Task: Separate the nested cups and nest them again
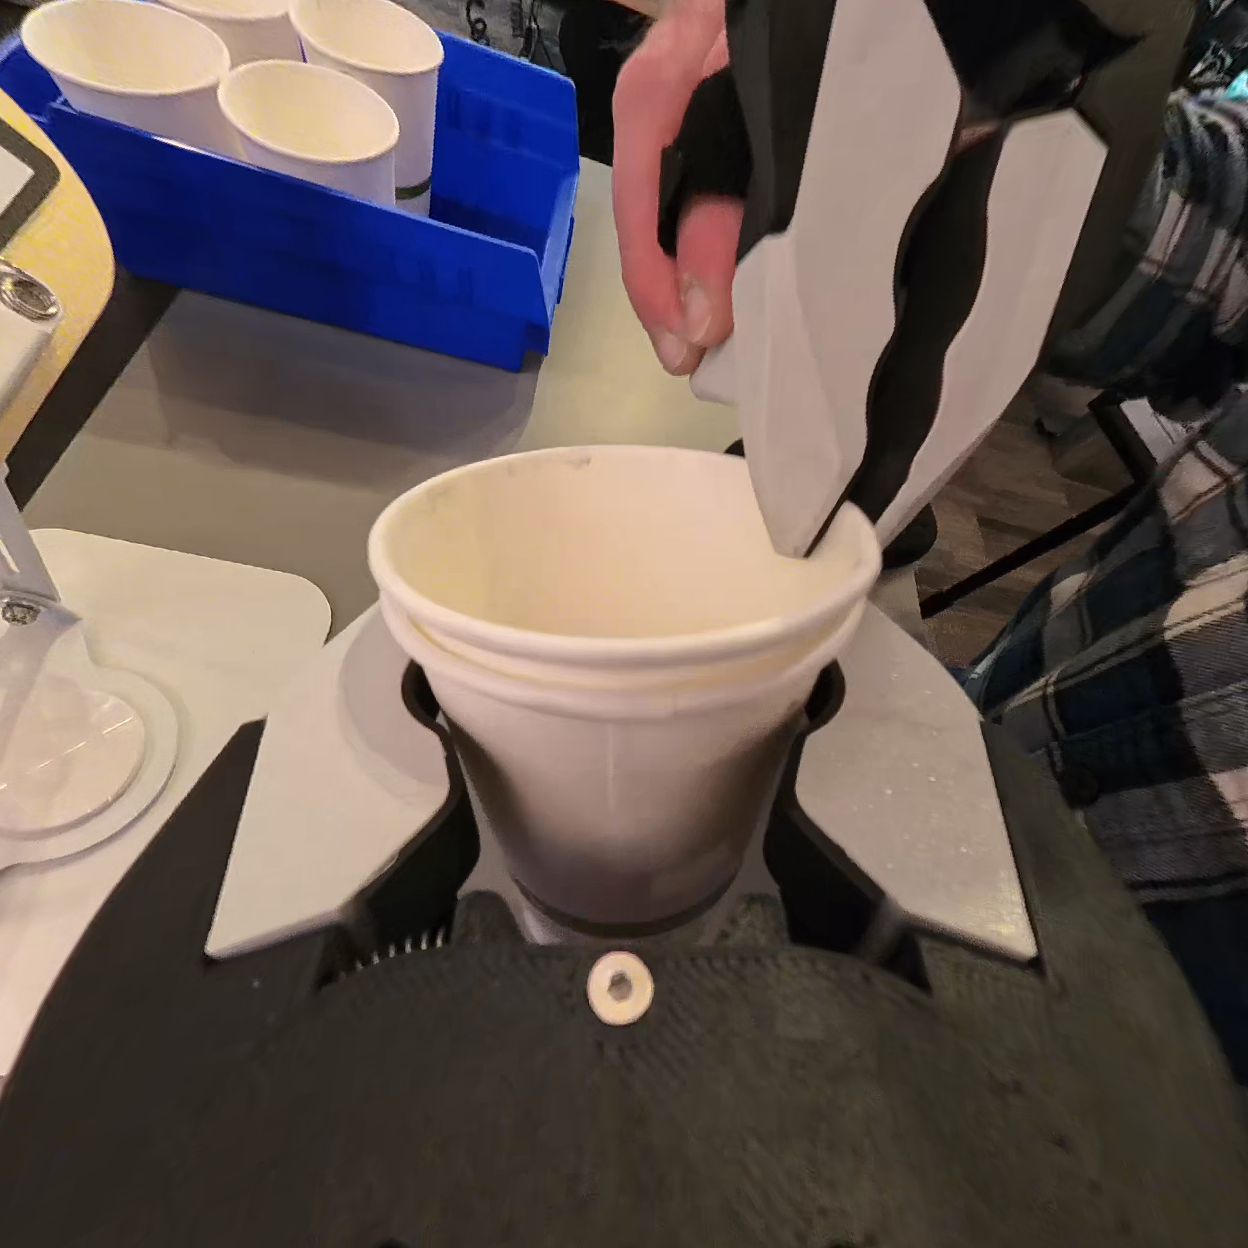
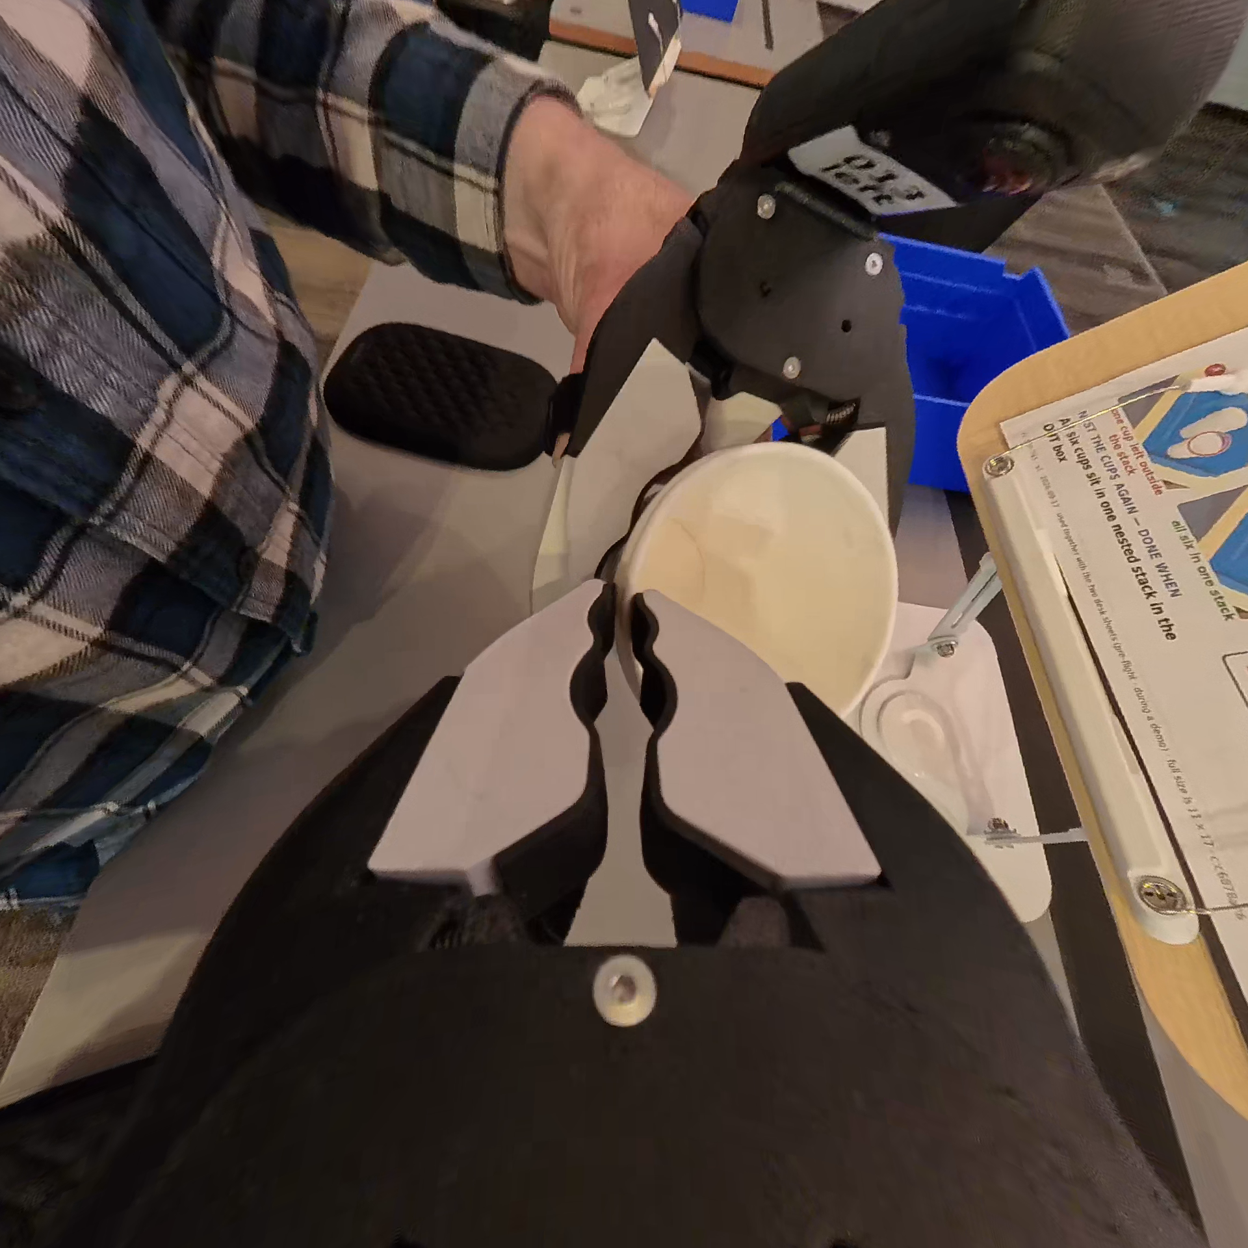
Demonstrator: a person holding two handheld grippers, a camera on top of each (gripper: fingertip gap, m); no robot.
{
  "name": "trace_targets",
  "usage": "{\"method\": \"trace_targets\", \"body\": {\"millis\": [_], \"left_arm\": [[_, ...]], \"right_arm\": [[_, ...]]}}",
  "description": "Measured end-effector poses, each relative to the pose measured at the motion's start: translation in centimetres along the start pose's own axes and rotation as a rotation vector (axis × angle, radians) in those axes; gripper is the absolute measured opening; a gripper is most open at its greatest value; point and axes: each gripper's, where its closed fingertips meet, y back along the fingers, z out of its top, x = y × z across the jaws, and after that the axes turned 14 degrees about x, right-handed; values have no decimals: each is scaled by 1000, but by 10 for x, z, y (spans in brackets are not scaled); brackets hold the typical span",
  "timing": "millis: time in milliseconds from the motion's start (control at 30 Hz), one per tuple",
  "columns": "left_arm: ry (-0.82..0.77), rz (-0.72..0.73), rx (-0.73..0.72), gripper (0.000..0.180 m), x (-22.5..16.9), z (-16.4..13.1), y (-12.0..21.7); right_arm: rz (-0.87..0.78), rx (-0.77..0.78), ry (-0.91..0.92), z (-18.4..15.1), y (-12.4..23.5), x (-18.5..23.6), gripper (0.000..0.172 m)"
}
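Two white paper cups are nested; the outer cup [image 1: 621, 756] sits between the fingers of my left gripper [image 1: 625, 675]. Both pads press on its sides and hold it above the table. The inner cup [image 1: 608, 554] sticks up a little out of the outer one. My right gripper [image 2: 622, 601] is shut on the inner cup's rim [image 2: 625, 641], with one finger inside the cup and one outside. It also shows in the left wrist view [image 1: 810, 540], coming down from the upper right. The left gripper [image 2: 736, 513] and the cup's mouth [image 2: 776, 560] show in the right wrist view.
A blue bin [image 1: 304, 223] at the back left holds several white cups [image 1: 310, 121]. A clear stand on a white base [image 1: 61, 743] is at the left. A wooden board with a printed sheet [image 2: 1114, 608] is to the right. A black pad [image 2: 432, 398] lies on the grey table [image 1: 270, 419].
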Motion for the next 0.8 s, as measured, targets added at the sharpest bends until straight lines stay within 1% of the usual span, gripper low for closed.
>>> {"method": "trace_targets", "body": {"millis": [100, 200, 267, 433, 533, 600, 700, 800], "left_arm": [[-19, 9, 35, 111, 1, -7, -2], [-29, 1, 28, 103, -1, -8, -1], [-39, -9, 26, 102, -3, -7, -1], [-41, 44, 57, 99, 2, -11, -1], [-41, 81, 90, 99, 6, -15, -3], [-49, 93, 105, 99, 5, -17, -5], [-37, 109, 113, 99, 8, -18, -5], [-28, 115, 103, 99, 9, -17, -3]], "right_arm": [[-14, -42, -27, 2, 8, -3, 4], [-7, -94, -57, 6, 15, -3, 5], [3, -116, -71, 7, 16, -2, 5], [-18, -101, -118, 4, 15, -7, 10], [-47, -113, -140, 11, 22, -13, 15], [-52, -97, -143, 13, 22, -14, 13], [-39, -76, -149, 14, 19, -12, 3], [-37, -80, -182, 15, 19, -15, 4]]}}
